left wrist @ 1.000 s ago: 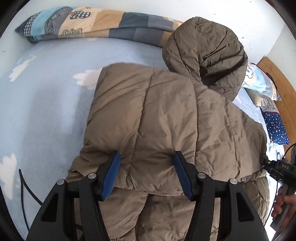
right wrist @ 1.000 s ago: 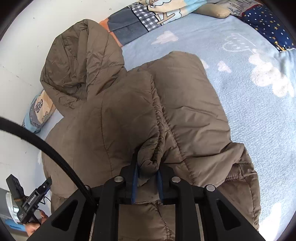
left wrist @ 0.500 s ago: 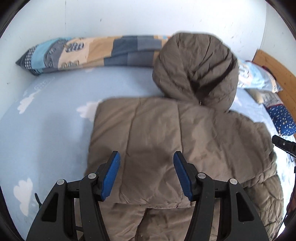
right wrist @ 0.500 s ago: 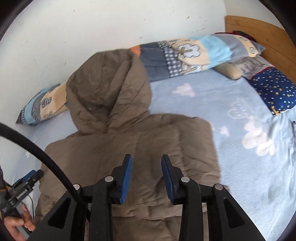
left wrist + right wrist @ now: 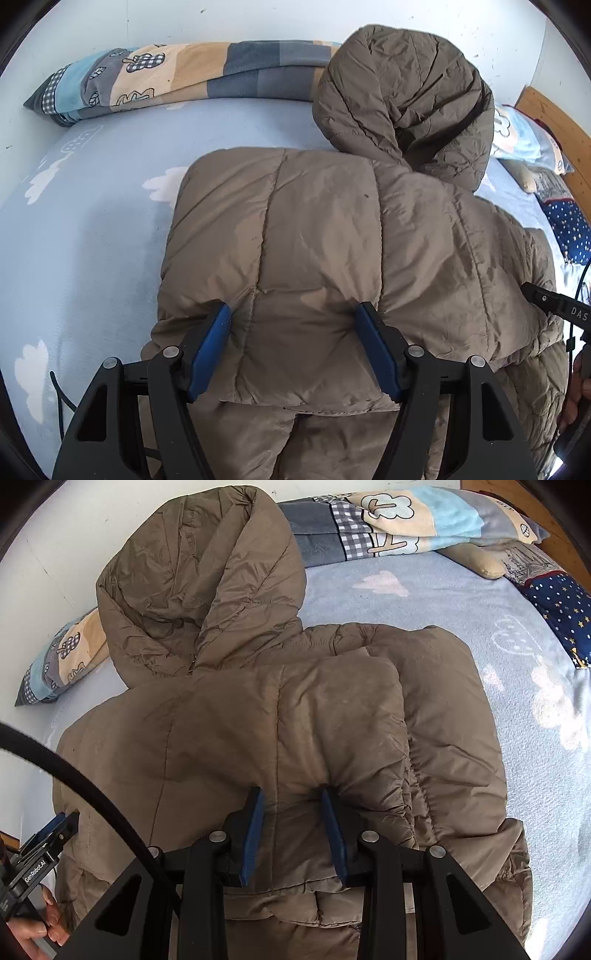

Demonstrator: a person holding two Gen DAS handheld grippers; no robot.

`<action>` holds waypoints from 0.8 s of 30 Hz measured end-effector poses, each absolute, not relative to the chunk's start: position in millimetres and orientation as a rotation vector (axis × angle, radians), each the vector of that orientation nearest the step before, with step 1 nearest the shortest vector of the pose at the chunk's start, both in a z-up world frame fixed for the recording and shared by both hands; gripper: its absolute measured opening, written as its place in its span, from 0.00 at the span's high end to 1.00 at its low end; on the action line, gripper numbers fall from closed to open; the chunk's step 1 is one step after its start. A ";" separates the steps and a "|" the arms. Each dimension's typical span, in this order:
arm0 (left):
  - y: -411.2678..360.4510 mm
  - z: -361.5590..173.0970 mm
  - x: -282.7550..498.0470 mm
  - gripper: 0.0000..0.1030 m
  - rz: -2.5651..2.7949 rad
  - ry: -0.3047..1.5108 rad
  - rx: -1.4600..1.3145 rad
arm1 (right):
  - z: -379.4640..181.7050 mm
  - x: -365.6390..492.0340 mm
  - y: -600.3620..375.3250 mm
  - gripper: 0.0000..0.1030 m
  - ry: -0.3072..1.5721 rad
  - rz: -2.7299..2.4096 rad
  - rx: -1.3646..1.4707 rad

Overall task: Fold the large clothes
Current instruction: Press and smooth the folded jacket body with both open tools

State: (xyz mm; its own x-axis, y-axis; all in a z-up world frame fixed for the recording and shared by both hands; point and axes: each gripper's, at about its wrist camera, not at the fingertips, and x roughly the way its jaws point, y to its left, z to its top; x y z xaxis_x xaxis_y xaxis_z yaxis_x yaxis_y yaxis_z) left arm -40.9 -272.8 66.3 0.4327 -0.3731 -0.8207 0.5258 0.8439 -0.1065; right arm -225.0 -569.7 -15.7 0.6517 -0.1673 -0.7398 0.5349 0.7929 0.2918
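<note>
Brown puffy jacket (image 5: pixel 325 236): lies back-up on my bed, light-blue cloud sheet (image 5: pixel 85 236) under it; both sides look folded in over the middle, prob. so it ends up a narrow block.
Left edge: patchwork bolster (image 5: pixel 155 77) along the wall, well apart from the jacket body; not in my way.
L gripper (image 5: pixel 295 343): jaws stand wide, have just been opening; blue pads sit on the folded-over panel w/ padding bulging between them, but I can't see them pinching it. I read that as let go, resting on top to press the fold flat.
Fold under L: panel edge ends just below my pads, seam lines run straight up; looks settled.
Hood (image 5: pixel 402 96): sticks up past the collar, leaning toward the wall; not folded yet, so I judge it's left for later.
R gripper (image 5: pixel 291 830): jaws part open, narrower than L; opened earlier in the last sec., steady since. Sleeve-cuff gathers sit between the pads, not squeezed as far as I can tell.
Right side: elastic cuff (image 5: pixel 417 775) lies just beside R pad, laid across the body to keep the bundle tidy.
Far right: starry pillow (image 5: pixel 561 616) near the headboard, clear of jacket.
Next, my guess: bring hood down or fold the hem up.
</note>
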 end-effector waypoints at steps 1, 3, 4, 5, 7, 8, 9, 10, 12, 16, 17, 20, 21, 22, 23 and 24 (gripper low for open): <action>-271.8 68.2 -41.3 0.33 -0.563 0.972 0.165 | -14.1 -225.3 -568.5 0.66 0.765 -0.424 0.515; -270.1 73.6 -41.7 0.33 -0.568 0.967 0.149 | -7.7 -228.0 -563.7 0.66 0.753 -0.434 0.493; -269.2 77.7 -43.1 0.33 -0.568 0.960 0.144 | -3.8 -229.1 -561.9 0.66 0.743 -0.440 0.481; -268.7 81.3 -44.4 0.33 -0.570 0.949 0.137 | 1.3 -230.6 -558.9 0.66 0.729 -0.443 0.462; -269.3 87.9 -48.3 0.33 -0.574 0.923 0.137 | 11.1 -233.6 -552.5 0.66 0.693 -0.441 0.428; -270.4 89.5 -50.1 0.33 -0.578 0.910 0.141 | 15.1 -234.7 -549.2 0.66 0.678 -0.437 0.414; -272.3 89.4 -51.3 0.33 -0.582 0.907 0.153 | 18.4 -235.3 -543.9 0.66 0.666 -0.429 0.394; -274.4 87.9 -51.9 0.33 -0.581 0.908 0.166 | 20.1 -234.1 -538.3 0.66 0.661 -0.420 0.370; -277.7 81.7 -52.5 0.33 -0.577 0.920 0.190 | 21.4 -231.7 -529.0 0.66 0.662 -0.400 0.332; -280.2 71.5 -50.9 0.33 -0.574 0.949 0.214 | 14.2 -221.9 -519.5 0.66 0.699 -0.372 0.310; -280.4 70.5 -50.5 0.33 -0.575 0.952 0.217 | 11.0 -219.8 -518.8 0.66 0.713 -0.375 0.303; -281.4 67.4 -50.7 0.31 -0.572 0.952 0.230 | 0.5 -210.9 -519.5 0.66 0.752 -0.372 0.310; -281.6 66.4 -51.2 0.31 -0.571 0.951 0.233 | -1.8 -209.1 -520.4 0.66 0.762 -0.371 0.311; -281.6 65.8 -51.6 0.31 -0.571 0.950 0.235 | -3.6 -207.5 -520.4 0.66 0.772 -0.369 0.308; -281.7 65.9 -52.0 0.31 -0.571 0.948 0.237 | -5.0 -206.0 -520.6 0.66 0.781 -0.367 0.303; -281.4 66.5 -52.2 0.31 -0.571 0.947 0.234 | -6.8 -206.0 -520.5 0.65 0.783 -0.366 0.306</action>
State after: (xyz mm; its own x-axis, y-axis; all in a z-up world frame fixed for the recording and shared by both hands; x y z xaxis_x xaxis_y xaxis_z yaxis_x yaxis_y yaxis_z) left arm -52.2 -281.4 66.5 0.4511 -0.3575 -0.8178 0.5568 0.8288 -0.0552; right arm -206.0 -520.5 -6.8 0.6516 -0.2053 -0.7302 0.4285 0.8940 0.1310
